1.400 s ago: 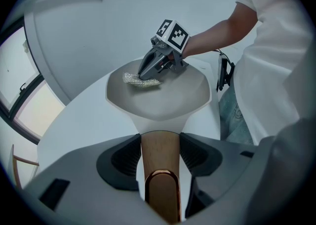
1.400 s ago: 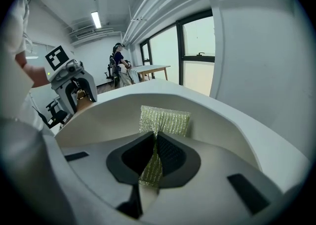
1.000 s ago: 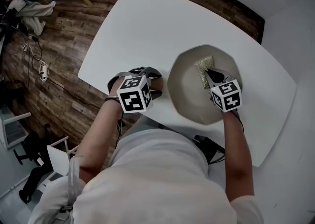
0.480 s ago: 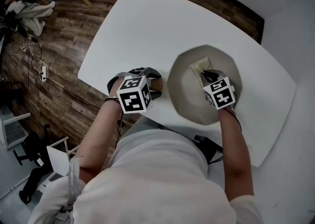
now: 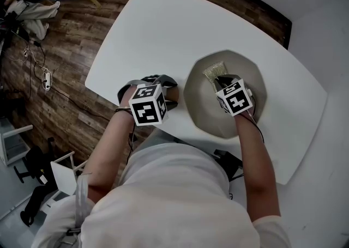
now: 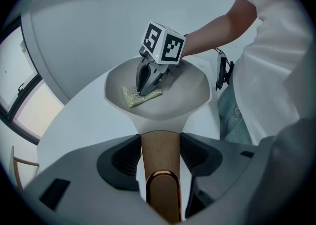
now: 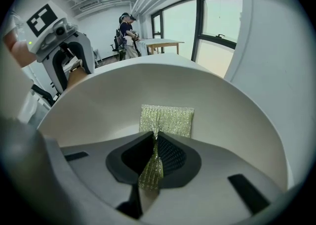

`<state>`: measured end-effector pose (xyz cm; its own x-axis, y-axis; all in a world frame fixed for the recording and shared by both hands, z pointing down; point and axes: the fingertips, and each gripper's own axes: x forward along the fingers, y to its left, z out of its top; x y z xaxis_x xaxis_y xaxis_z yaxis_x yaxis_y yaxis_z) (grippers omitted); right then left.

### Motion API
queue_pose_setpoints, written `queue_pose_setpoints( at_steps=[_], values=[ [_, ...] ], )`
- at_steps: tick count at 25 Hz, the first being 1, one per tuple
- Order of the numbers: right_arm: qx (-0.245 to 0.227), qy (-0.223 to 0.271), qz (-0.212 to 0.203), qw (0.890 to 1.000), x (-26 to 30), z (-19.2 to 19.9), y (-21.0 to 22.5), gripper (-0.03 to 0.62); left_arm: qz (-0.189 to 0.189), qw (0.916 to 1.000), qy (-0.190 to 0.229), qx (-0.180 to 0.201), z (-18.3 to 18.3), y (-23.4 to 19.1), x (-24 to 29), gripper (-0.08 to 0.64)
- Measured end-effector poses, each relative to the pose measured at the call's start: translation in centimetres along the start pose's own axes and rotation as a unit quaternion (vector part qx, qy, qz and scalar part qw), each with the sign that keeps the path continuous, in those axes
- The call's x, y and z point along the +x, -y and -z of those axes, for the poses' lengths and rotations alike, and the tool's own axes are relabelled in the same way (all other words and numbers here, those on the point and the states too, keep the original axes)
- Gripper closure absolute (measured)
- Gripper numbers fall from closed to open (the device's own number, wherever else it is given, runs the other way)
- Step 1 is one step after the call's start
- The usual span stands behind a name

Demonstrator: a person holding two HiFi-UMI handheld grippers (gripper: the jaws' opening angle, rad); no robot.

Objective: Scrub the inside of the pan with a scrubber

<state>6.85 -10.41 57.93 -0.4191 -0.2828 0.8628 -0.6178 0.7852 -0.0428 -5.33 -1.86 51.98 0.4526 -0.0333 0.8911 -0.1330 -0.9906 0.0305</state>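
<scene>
1. far left of the head view: wooden floor; the white table carries everything else
2. left gripper is at the table's near edge, jaws clenched on the pan's wooden handle; in the left gripper view the handle runs straight between both jaws, copper-coloured end cap nearest the camera
3. pan sits on the table just right of the left gripper: pale beige, angular rim, handle pointing left
4. scrubber is inside the pan, on the far part of the pan floor close to the wall; yellow-green glittery mesh, its free part lying flat
5. right gripper is down inside the pan, jaws closed on the scrubber's near edge; the right gripper view shows a pinched fold of mesh running up between the pads, with the rest of the scrubber spread out ahead
6. the left gripper view shows the right gripper's tip on the scrubber at the pan floor, marker cube above it, forearm reaching in over the pan's rim
</scene>
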Motion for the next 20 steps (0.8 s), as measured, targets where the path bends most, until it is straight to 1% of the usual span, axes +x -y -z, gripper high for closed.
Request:
queue_pose_setpoints(
  at_steps=[7, 11, 17, 20],
  values=[
    [-0.015, -0.015, -0.015, 1.000, 0.5, -0.5, -1.1, 0.551, 0.002, 1.0000, -0.003, 0.000, -0.1, -0.1, 0.1, 0.308],
    [-0.022, -0.021, -0.033, 0.999, 0.7, -0.6, -2.3, 0.551, 0.001, 1.0000, -0.005, 0.001, -0.1, -0.1, 0.1, 0.308],
    [-0.056, -0.042, -0.058, 0.996, 0.7, -1.0, -4.8, 0.551, 0.001, 0.9999, -0.011, 0.004, 0.0, -0.1, -0.1, 0.308],
    [-0.066, -0.051, -0.069, 0.994, 0.9, -0.9, -5.9, 0.551, 0.000, 0.9999, -0.015, 0.006, 0.0, -0.1, 0.1, 0.308]
  ],
)
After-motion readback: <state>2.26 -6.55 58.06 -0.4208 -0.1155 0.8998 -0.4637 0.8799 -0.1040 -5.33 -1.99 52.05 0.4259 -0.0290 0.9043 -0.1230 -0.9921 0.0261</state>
